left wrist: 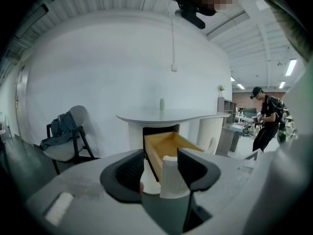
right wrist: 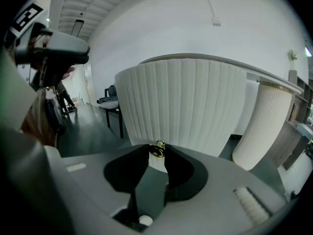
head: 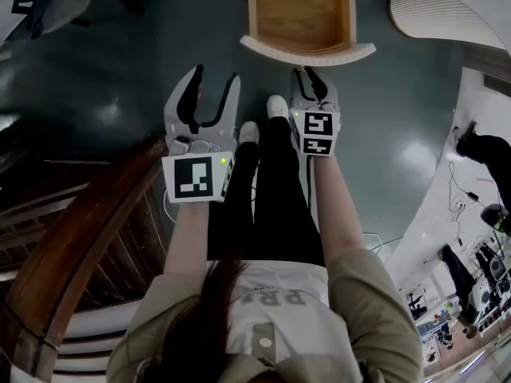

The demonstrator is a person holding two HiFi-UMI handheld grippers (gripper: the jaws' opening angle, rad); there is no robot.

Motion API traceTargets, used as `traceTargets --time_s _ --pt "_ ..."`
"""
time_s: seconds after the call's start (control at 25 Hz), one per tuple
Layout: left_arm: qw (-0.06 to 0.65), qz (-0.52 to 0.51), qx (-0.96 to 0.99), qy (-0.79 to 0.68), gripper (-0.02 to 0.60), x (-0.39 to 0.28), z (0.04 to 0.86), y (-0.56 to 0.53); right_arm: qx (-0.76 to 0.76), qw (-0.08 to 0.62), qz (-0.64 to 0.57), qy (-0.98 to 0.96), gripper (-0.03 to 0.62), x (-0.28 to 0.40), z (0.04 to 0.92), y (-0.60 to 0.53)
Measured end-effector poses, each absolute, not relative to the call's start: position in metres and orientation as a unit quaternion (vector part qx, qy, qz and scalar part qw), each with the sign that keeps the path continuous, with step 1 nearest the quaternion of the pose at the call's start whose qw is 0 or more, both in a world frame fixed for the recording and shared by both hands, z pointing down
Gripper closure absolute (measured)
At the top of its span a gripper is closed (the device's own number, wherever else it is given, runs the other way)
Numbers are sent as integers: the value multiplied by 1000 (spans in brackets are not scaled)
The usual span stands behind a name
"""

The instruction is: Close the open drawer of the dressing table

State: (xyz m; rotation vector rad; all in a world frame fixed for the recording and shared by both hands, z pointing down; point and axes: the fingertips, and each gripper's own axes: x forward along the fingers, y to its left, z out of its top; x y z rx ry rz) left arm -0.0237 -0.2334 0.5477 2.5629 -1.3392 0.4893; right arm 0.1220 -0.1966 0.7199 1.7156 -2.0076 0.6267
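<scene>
The right gripper (right wrist: 157,154) has its jaws pinched on the brass knob (right wrist: 157,149) of the open drawer (head: 299,50) straight ahead of it. The left gripper (head: 215,82) is just beside it, gaping wide and holding nothing.

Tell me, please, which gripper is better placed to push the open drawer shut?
Right. The right gripper has its jaws closed on the gold knob at the front of the drawer. The left gripper is open, empty and apart from the drawer.

Both forearms reach forward; the left tool (head: 214,78) gapes wide, the right tool (head: 310,76) pinches a knob (right wrist: 157,149).
</scene>
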Motion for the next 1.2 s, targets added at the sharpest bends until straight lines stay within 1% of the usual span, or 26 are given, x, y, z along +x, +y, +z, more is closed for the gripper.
traceTargets --time_s 0.48,0.52,0.6,0.8,1.2 --pt "120 155 867 -458 353 -42 555 -256 636 203 222 -711 490 127 719 -232" --pt "123 155 866 -458 338 -43 556 -258 637 203 221 -711 490 128 719 -236" --pt "125 156 865 -460 331 -45 559 -262 638 203 219 -710 490 129 718 -243" --pt "98 163 873 -449 330 -45 565 -270 642 195 215 -709 490 132 718 -258" --pt "102 156 866 -464 330 -41 564 -275 643 189 204 -713 490 139 717 -275"
